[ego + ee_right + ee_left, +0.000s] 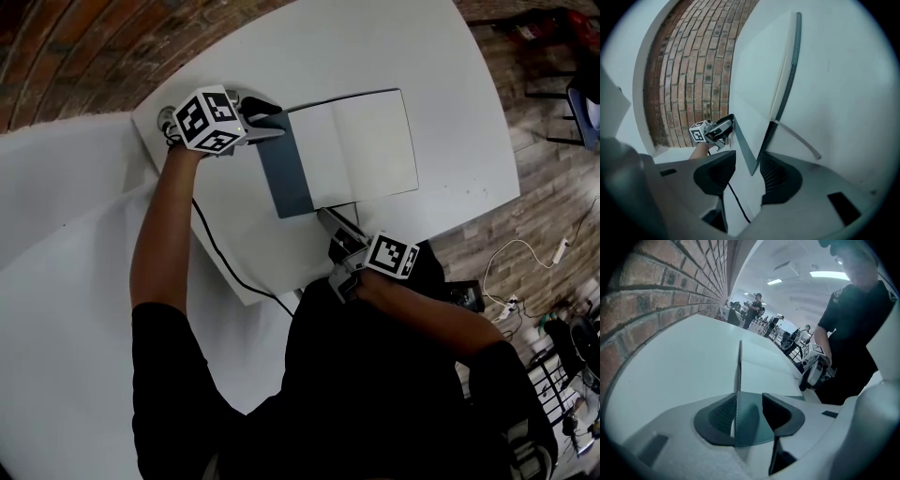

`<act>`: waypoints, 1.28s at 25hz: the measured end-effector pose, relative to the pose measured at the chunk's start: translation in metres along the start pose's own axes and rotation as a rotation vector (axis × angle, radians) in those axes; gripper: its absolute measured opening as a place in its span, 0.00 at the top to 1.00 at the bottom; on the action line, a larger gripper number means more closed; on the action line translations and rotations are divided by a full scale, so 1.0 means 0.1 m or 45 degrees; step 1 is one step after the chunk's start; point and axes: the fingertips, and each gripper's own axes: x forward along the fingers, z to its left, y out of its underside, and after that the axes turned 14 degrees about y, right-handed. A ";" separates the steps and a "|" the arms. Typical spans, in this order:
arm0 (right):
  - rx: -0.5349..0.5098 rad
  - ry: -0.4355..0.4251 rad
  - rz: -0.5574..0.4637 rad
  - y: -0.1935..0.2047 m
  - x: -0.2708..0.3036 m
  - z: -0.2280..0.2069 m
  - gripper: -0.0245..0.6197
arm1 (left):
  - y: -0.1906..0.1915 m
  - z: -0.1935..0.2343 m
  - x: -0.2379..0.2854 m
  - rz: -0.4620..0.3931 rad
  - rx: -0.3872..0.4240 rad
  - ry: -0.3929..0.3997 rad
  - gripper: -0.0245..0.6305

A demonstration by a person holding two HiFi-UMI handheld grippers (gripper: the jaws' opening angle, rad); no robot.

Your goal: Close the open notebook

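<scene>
The notebook lies open on the white table (450, 103), its white pages (361, 145) flat. Its blue-grey left cover (286, 173) stands raised off the table. My left gripper (270, 122) is at the cover's far corner; in the left gripper view the cover (752, 420) runs edge-on between the pads, and the gripper (750, 416) is shut on it. My right gripper (336, 225) is at the notebook's near edge. In the right gripper view the cover's near corner (746, 152) pokes between the jaws of this gripper (747, 171), which stand open, with a gap on the left side.
A brick wall (103, 37) runs behind the table. A black cable (225, 262) trails over the table's near edge. A thin grey strap (799, 140) hangs from the notebook's spine. Wooden floor with cables and a chair (562, 56) lies to the right.
</scene>
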 end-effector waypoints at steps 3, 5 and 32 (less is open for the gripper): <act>-0.037 -0.049 -0.007 -0.02 0.00 0.07 0.71 | -0.01 0.00 0.00 -0.011 -0.011 0.009 0.71; -0.034 -0.047 -0.002 -0.02 -0.03 0.07 0.71 | -0.04 -0.01 -0.01 -0.017 -0.016 0.015 0.70; -0.157 -0.273 0.211 0.20 -0.04 0.18 0.62 | -0.34 -0.19 -0.12 -0.170 -0.095 0.115 0.70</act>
